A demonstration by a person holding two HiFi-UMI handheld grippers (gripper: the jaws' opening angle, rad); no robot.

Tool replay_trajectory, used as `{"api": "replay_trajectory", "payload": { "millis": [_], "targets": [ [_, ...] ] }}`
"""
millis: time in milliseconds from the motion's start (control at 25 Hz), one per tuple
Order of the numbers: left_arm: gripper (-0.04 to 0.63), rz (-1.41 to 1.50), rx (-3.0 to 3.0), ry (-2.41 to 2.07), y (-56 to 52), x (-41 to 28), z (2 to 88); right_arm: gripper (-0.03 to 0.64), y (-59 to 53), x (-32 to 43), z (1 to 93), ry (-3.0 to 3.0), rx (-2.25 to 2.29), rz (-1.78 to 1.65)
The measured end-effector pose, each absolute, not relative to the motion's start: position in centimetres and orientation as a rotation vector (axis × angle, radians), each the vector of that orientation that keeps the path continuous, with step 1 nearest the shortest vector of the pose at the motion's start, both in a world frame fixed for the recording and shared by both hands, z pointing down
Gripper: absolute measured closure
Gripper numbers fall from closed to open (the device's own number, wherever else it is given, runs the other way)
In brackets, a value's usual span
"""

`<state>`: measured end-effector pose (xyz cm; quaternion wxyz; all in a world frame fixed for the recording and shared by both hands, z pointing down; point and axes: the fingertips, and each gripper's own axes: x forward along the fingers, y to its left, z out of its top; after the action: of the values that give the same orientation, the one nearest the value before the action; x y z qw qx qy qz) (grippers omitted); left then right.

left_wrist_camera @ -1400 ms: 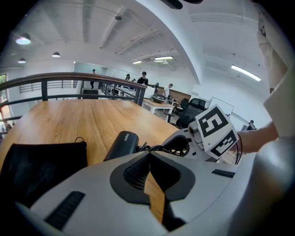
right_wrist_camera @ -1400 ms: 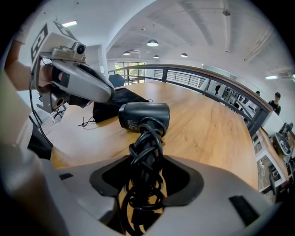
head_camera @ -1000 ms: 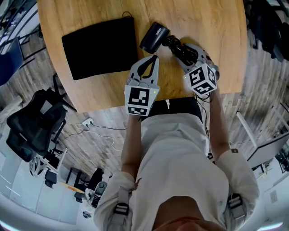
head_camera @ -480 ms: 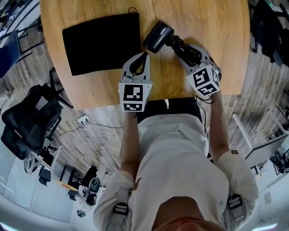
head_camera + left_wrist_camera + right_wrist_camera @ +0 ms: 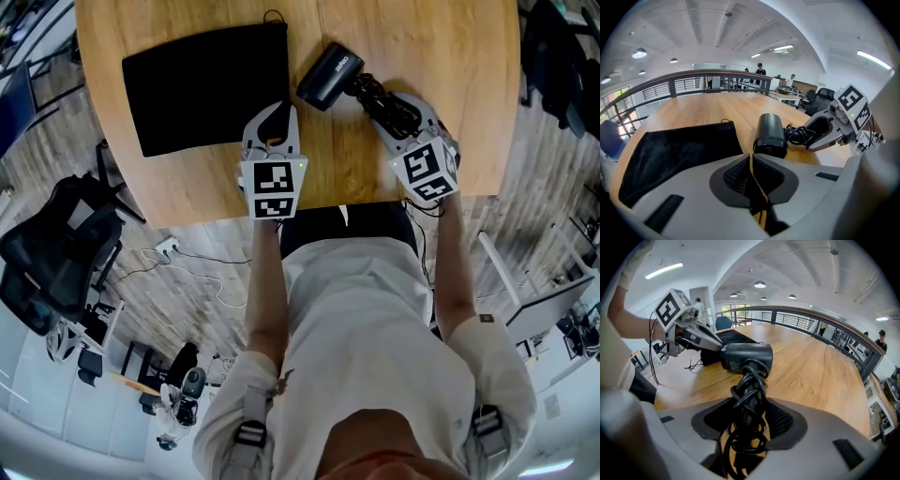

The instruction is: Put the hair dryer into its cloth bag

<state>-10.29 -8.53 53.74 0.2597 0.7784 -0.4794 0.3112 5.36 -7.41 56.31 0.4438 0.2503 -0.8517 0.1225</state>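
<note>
Since the earlier frame the left gripper (image 5: pixel 277 107) has travelled left across the table (image 5: pixel 422 47) and now is at the near right corner of the cloth bag (image 5: pixel 206 84). Its jaws are closed together, only a thin slit between them, with nothing inside; whether the tips touch the cloth I cannot tell. The right gripper (image 5: pixel 380 98) has not changed its place. Its jaws stand fairly wide and clamp the handle of the hair dryer (image 5: pixel 328 75), which has the cord (image 5: pixel 749 380) wound around it. The dryer's barrel is near the middle of the table, just beside the bag's right edge. The bag lies flat toward the table's left edge.
</note>
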Motion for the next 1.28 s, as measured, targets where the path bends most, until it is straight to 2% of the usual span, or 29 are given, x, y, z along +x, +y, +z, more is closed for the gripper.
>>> {"api": "replay_trajectory", "payload": {
  "millis": [320,720,1000,1160,1280],
  "targets": [
    [0.572,0.884,2.066,-1.325,-8.6,-11.0,55.1,0.385,-7.2,5.3,56.5,-2.116,0.619,0.311],
    [0.508,0.951,2.017,-1.341,-8.6,-11.6,56.7,0.385,-7.2,5.3,56.6,-2.121,0.618,0.315],
    [0.513,0.968,2.002,-1.346,-8.8,-11.5,57.4,0.385,-7.3,5.3,56.5,-2.116,0.617,0.31],
    [0.561,0.968,2.009,-1.352,-8.8,-11.4,57.3,0.385,-7.4,5.3,56.4,-2.118,0.612,0.293],
    [0.569,0.965,2.007,-1.346,-8.6,-11.5,57.3,0.383,-7.4,5.4,56.4,-2.119,0.612,0.293]
  ]
}}
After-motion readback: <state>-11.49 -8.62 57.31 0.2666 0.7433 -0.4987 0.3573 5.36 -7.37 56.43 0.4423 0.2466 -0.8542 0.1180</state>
